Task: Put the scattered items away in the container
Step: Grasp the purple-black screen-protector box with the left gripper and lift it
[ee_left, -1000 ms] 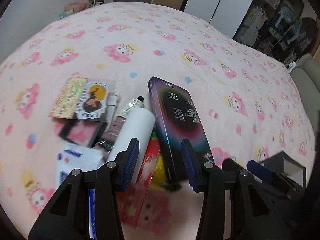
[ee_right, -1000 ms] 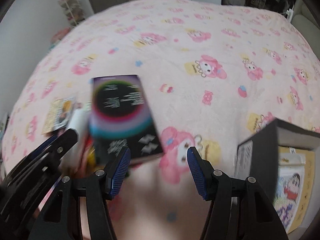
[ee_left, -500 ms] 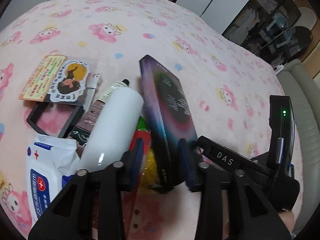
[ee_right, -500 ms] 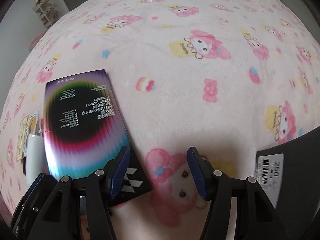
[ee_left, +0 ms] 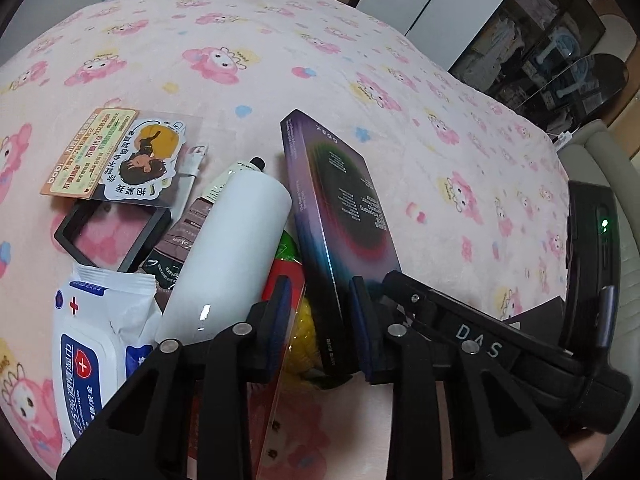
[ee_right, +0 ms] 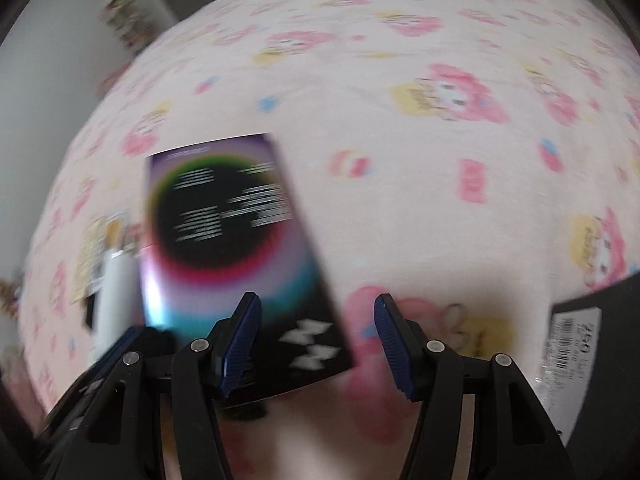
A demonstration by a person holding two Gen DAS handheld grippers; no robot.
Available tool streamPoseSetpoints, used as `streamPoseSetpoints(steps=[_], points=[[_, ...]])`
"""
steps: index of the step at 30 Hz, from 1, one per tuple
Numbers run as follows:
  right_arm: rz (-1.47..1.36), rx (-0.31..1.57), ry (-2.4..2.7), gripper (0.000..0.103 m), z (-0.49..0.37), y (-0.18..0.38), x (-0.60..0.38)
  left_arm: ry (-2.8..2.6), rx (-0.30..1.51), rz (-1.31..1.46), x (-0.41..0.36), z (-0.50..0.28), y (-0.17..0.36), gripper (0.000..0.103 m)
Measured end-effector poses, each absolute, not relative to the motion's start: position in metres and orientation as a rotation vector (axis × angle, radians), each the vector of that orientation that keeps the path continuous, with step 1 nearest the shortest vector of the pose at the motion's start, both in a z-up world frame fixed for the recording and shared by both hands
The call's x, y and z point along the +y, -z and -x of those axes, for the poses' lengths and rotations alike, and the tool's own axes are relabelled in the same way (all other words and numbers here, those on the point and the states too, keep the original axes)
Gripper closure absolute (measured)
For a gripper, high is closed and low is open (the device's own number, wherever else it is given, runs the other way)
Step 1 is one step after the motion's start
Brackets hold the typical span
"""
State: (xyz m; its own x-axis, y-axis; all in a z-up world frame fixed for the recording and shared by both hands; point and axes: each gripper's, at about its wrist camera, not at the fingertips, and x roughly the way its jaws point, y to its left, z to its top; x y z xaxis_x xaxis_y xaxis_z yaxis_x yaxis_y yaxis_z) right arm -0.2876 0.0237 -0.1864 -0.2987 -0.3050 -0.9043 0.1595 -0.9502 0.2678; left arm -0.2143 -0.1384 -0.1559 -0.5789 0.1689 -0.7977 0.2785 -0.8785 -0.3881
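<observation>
pink cartoon-print bedspread (ee_left: 360,40), with left gripper (ee_left: 320,316) pinched on the dark iridescent box (ee_left: 340,208), right gripper (ee_right: 316,336) spread and empty beside it, white bottle (ee_left: 224,256), wipes pack (ee_left: 96,344) and cards (ee_left: 116,152) still scattered, black container (ee_right: 600,344) at far right.

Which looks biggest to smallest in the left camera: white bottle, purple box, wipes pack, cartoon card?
1. Purple box and white bottle: look alike, unsure.
2. Wipes pack, partly hidden.
3. Cartoon card, farthest away.
</observation>
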Motion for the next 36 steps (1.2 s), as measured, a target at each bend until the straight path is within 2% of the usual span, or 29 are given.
streamPoseSetpoints(steps=[8,11,12,14,19,25,30,36], points=[[-1.708,-0.231,2.351,0.045,0.296,0.194,0.038,2.621,0.815,-1.398,-0.145,0.215,0.157,0.073],[-1.740,-0.264,2.324,0.042,0.297,0.199,0.043,2.645,0.746,-1.424,-0.136,0.220,0.157,0.061],[-1.748,-0.284,2.307,0.042,0.298,0.200,0.045,2.653,0.709,-1.428,-0.131,0.221,0.157,0.060],[-1.767,-0.354,2.249,0.042,0.299,0.202,0.050,2.654,0.692,-1.427,-0.130,0.221,0.156,0.060],[-1.742,-0.491,2.067,0.042,0.291,0.202,0.048,2.636,0.782,-1.412,-0.139,0.219,0.157,0.063],[-1.724,-0.602,2.013,0.037,0.284,0.208,0.049,2.669,0.756,-1.432,-0.131,0.221,0.159,0.061],[-1.690,-0.483,2.056,0.046,0.269,0.190,0.047,2.688,0.747,-1.457,-0.125,0.215,0.156,0.059],[-1.675,-0.351,2.139,0.046,0.231,0.164,0.061,2.729,0.761,-1.560,-0.108,0.182,0.145,0.059]])
